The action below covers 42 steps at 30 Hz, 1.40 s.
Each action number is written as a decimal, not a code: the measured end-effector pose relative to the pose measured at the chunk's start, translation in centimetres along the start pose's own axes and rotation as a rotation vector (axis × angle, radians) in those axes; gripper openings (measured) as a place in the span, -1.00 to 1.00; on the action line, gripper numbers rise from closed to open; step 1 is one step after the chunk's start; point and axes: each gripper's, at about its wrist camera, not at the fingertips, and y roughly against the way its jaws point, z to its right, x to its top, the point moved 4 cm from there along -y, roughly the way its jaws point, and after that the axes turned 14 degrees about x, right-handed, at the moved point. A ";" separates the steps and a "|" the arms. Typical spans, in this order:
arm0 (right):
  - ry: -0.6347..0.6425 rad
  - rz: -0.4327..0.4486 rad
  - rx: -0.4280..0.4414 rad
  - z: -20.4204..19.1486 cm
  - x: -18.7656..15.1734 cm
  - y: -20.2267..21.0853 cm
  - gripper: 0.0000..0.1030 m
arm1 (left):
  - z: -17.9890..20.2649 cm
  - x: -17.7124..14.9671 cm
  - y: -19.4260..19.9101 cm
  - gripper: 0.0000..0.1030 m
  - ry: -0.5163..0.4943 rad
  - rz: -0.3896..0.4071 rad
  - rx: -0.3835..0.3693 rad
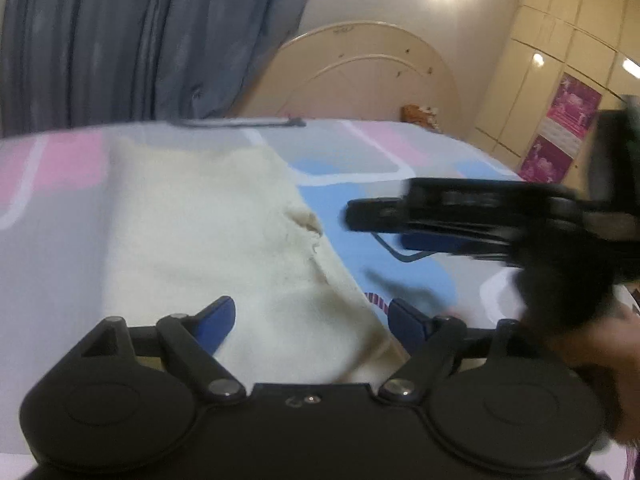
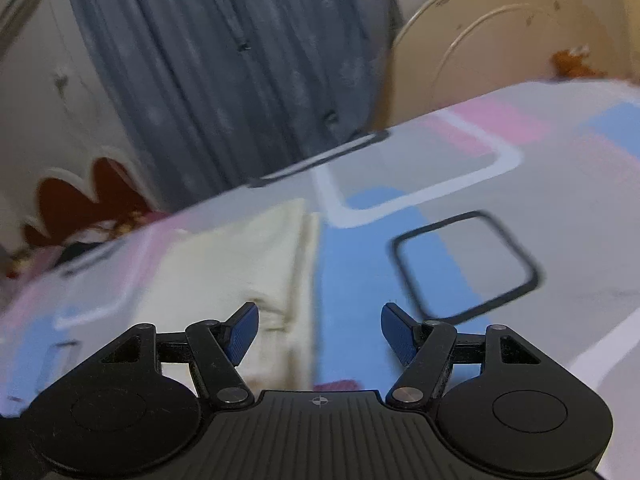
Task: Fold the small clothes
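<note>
A cream garment lies folded flat on the patterned bedsheet. My left gripper is open just above its near edge, blue pads either side of the cloth and empty. My right gripper is open and empty, raised above the sheet. The garment lies to its left. In the left wrist view the right gripper shows blurred at the right, over the sheet beside the garment's right edge.
The sheet has pink, blue and grey blocks. A grey curtain hangs behind the bed. A cream headboard stands at the far end, wardrobes at the right. A hand holds the right gripper.
</note>
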 end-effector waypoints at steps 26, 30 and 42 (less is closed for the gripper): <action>-0.036 -0.123 0.102 -0.9 0.4 -4.7 -0.73 | -9.9 2.2 -2.3 0.59 0.224 0.005 0.206; 0.002 -0.143 0.002 1.2 -0.3 -3.8 -0.73 | -8.6 1.0 -3.6 0.60 0.215 -0.039 0.185; 0.080 -0.012 -0.059 -0.7 1.8 -1.5 -0.21 | -9.6 3.3 -2.8 0.60 0.276 -0.013 0.191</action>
